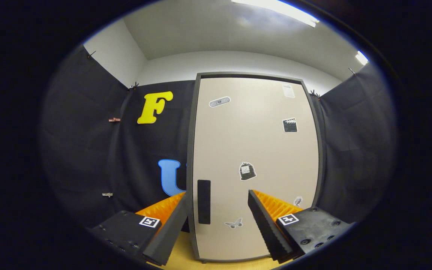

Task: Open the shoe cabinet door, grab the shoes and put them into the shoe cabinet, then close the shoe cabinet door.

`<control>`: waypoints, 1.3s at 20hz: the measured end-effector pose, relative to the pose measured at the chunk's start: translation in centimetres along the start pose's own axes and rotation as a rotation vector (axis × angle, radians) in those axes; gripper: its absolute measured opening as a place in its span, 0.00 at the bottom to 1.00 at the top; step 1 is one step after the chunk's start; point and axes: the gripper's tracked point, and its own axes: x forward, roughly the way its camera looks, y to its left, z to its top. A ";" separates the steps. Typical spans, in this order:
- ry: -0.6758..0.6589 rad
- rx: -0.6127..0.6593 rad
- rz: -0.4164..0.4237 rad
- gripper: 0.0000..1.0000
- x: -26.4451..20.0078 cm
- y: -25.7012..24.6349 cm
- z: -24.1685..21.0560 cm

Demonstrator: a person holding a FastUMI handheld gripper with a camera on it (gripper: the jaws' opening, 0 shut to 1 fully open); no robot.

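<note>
Black cloth walls and a pale ceiling surround the shoe cabinet (255, 165), its beige door (261, 150) closed at twelve o'clock ahead of the gripper (218, 200), whose fingers are spread wide and hold nothing, the dark handle (203, 201) seemingly between them, near the eleven o'clock finger.

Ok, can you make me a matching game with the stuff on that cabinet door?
Things:
1. dark handle
2. butterfly sticker
3. clapperboard sticker
4. tool

Places or states:
a. high up, near the cabinet door's hinge-side edge
b. open, fingers apart, holding nothing
c. low, between the tool's fingers
d. by the door's edge next to the black cloth

Pairs: 1-d, 2-c, 3-a, 4-b
</note>
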 end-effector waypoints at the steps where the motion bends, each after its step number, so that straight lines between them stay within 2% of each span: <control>1: 0.011 -0.004 0.004 0.98 1.0 0.5 -0.4; 7: 0.119 -0.069 -0.026 0.97 6.8 1.5 -4.7; 10: 0.201 -0.055 -0.067 0.98 8.9 1.1 -7.4; 14: 0.245 -0.041 -0.064 0.95 10.1 1.8 -9.0; 16: 0.242 -0.048 -0.085 0.81 10.4 1.6 -8.9; 19: 0.270 0.017 -0.089 0.42 10.7 1.9 -9.2; 22: 0.320 0.124 -0.097 0.37 10.4 1.6 -9.4; 24: 0.325 0.117 -0.092 0.31 10.2 1.7 -9.4; 25: 0.326 0.104 -0.083 0.25 10.3 1.7 -9.3; 26: 0.328 0.099 -0.069 0.25 10.1 1.8 -9.3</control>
